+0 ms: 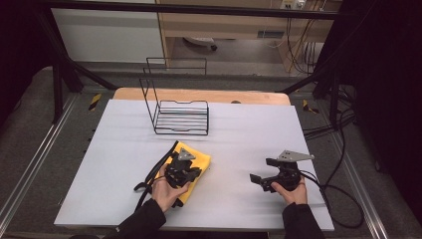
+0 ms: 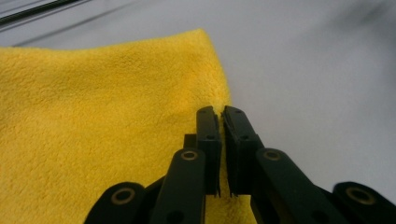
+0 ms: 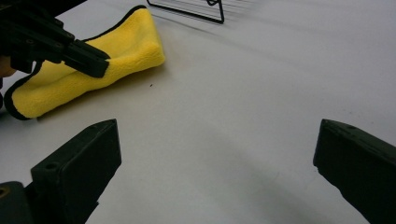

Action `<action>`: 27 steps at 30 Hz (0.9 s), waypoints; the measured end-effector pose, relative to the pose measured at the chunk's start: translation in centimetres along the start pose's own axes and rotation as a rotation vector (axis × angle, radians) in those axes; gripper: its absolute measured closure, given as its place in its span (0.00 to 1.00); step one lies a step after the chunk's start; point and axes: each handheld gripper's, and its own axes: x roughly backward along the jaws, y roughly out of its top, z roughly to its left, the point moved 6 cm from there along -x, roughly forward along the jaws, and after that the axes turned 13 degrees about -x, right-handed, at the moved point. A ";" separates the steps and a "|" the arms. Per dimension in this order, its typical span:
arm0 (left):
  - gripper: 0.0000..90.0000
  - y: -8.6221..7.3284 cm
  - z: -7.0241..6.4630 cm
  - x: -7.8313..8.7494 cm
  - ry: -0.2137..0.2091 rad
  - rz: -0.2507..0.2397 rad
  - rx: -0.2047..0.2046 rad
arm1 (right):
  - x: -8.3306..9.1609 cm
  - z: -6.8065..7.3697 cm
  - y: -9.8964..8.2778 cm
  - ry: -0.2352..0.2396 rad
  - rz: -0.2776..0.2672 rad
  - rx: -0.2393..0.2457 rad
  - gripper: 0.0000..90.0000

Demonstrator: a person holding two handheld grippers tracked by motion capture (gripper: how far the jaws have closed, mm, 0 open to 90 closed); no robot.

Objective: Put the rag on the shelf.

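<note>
Nearest the person's side of the tabletop (image 1: 239,134), two dark-sleeved forearms come in, each hand holding a gripper. The left gripper (image 2: 221,114) sits over the yellow cloth (image 1: 198,164), and its jaws are pinched together on the cloth's right edge, with a thin fold of the yellow pile caught between the pads in the left gripper view. The right gripper (image 1: 260,180) rests well apart from the cloth, on the bare grey surface to its right; its jaws stand wide apart with nothing between them, only the tabletop showing in the gap.

The cloth lies folded on the left half of the tabletop, near the front edge, with a black trim running along its border and a black strap trailing off its left side. In the right gripper view it looks thick and doubled over.

Farther back, beyond the cloth and apart from it, stands a black wire rack (image 1: 181,117), its tall back frame rising toward the far wooden edge.
</note>
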 end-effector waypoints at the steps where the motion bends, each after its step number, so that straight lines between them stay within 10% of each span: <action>1: 0.94 0.2 -0.1 -0.4 -0.003 0.000 0.006 | 0.0 0.0 0.0 0.000 -0.001 0.003 0.02; 9: 0.78 0.4 -0.3 -1.3 -0.062 0.002 -0.025 | -0.3 0.3 0.0 -0.012 0.004 0.011 0.02; 18: 0.49 -0.5 2.7 5.5 -0.026 -0.036 -0.139 | -1.1 1.8 0.3 -0.029 -0.003 0.028 0.04; 27: 0.51 -6.1 7.5 7.9 0.018 0.034 -0.061 | -3.7 5.1 0.1 -0.052 0.033 0.029 0.08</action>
